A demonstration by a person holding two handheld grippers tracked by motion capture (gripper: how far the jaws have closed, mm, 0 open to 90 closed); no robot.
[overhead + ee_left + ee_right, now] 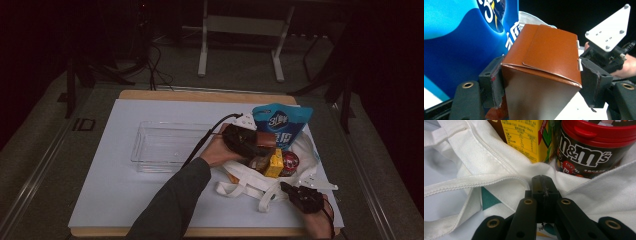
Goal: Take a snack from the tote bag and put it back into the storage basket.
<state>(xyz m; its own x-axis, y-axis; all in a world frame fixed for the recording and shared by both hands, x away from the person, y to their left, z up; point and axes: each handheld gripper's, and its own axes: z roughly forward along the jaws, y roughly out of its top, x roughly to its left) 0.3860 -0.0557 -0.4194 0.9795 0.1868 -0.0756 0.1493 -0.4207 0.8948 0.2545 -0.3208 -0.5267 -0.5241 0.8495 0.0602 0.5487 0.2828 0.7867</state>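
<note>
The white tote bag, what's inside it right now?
Showing in the white tote bag: a blue snack pouch, yellow carton, red-lidded M&M's tub and brown box. Anything deeper is covered.

The place looked like a lab or recording studio, not a home. The table (100,200) was a wooden board under a white sheet, standing on grey carpet (30,150) with darkness and black drapes around it. Beyond it stood a white metal frame (240,30), black stand legs (75,80) and loose cables (155,65) on the floor. A clear plastic tray (165,145) and a tote bag (260,185) of snacks lay on the sheet like staged props.
</note>
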